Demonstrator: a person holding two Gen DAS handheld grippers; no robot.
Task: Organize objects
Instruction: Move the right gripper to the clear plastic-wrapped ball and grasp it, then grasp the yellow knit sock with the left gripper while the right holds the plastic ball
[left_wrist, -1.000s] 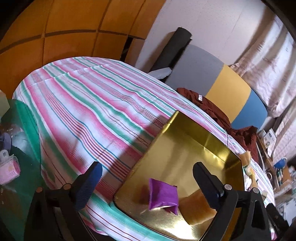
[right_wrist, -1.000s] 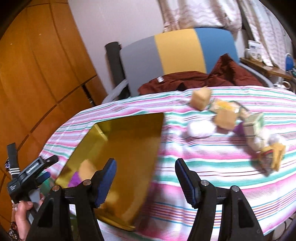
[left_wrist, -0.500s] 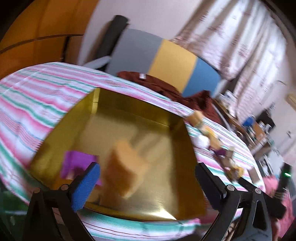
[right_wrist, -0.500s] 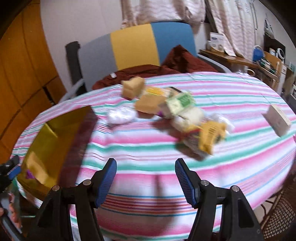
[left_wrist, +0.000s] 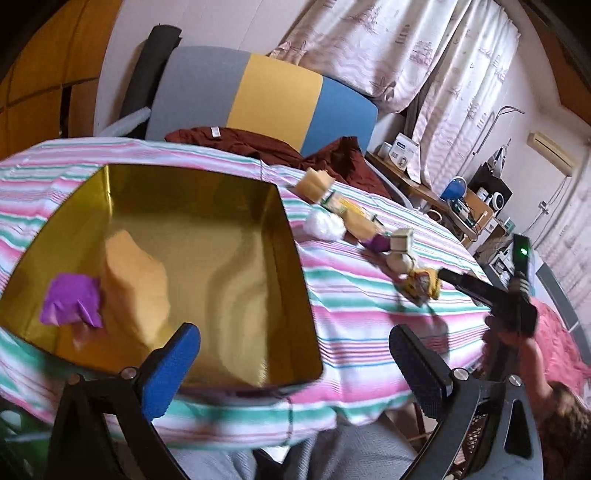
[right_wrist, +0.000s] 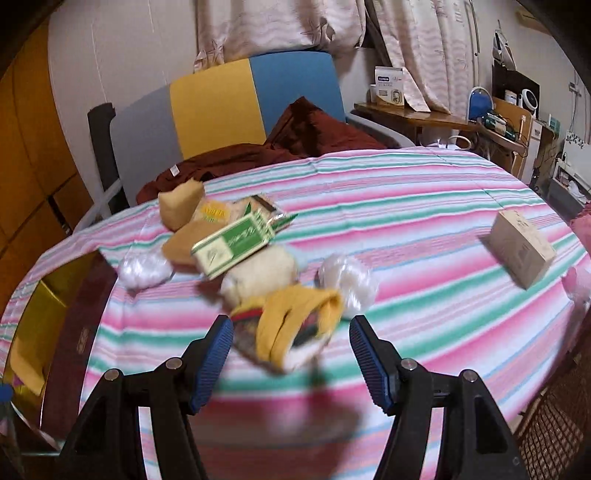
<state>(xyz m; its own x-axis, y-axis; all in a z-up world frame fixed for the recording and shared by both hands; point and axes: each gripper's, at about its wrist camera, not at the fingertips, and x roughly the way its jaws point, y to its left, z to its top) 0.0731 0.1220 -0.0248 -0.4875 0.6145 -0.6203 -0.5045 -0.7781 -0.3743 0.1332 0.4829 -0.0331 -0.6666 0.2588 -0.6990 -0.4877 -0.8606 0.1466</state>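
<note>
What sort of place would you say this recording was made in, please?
Most likely a lived-in room at home, not a lab: a table under a striped tablecloth, patterned curtains across the window, and a cluttered wooden side desk holding small appliances.

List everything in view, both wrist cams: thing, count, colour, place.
tin tray: 1, gold, table's left end
sponge block: 1, orange, in tray
purple packet: 1, purple, in tray beside sponge
green-and-white box: 1, atop the pile mid-table
yellow packet: 1, pile's near edge, ahead of right gripper
white puffs: 2, flanking pile
tan box: 1, alone, table's right end
tablecloth: 1, pink-green striped
chair: 1, grey-yellow-blue, behind table
left gripper: open, empty
right gripper: open, empty
</note>
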